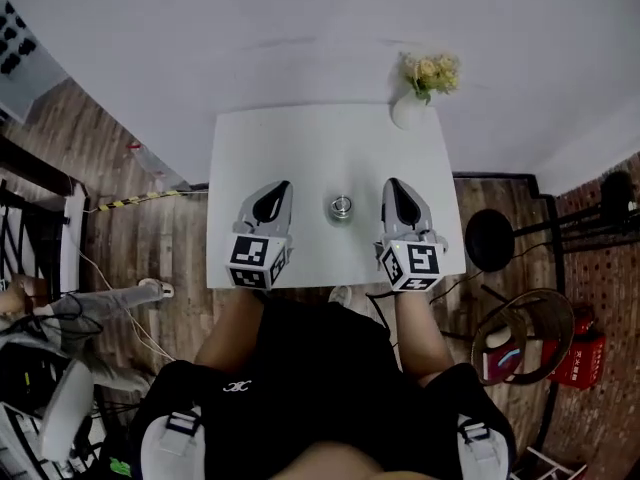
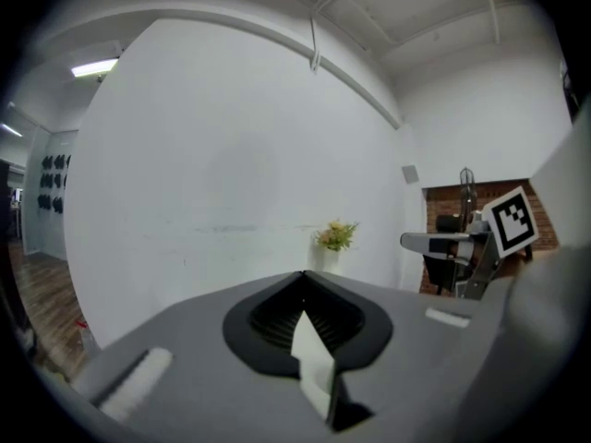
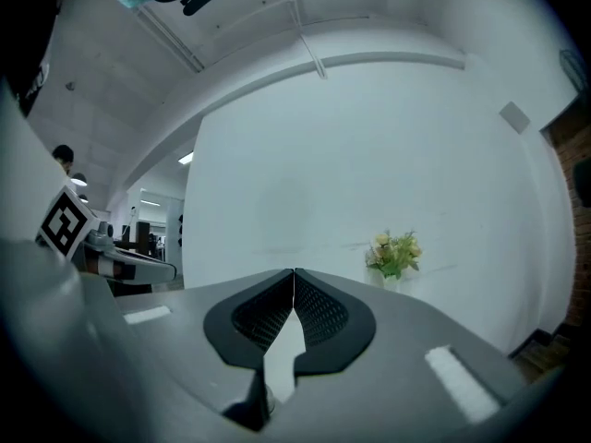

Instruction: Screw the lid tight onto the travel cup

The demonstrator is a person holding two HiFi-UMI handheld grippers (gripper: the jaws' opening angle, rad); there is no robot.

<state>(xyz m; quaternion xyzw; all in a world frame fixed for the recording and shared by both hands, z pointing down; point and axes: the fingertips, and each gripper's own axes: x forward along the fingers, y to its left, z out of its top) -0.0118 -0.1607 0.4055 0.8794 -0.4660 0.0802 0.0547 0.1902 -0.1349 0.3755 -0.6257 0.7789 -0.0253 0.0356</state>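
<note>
Head view is showing me at a white table [image 1: 300, 138]. The cup [image 1: 341, 208] is sitting near the middle of it, between my 2 grippers and apart from both. From up here it is looking small and shiny, and I cannot tell if the lid is resting on it.

I am holding the left gripper [image 1: 284, 185] on one side of the cup and the right gripper [image 1: 391, 182] on the other. In each gripper view the 2 jaws are pressing together with nothing in them. Those views are looking over the cup at the wall and the flowers [image 2: 334, 236], so the cup is not showing there.

Here is what I am worrying about:
- With the jaws closed like this, I think a tip would bump the cup and tip it over. I am needing to open them before going in.
- The cup looks smooth, so it may be sliding or spinning in 1 gripper while the other is turning the lid.
- If the lid is sitting crooked, turning it hard may be jamming it, not closing it.
</note>
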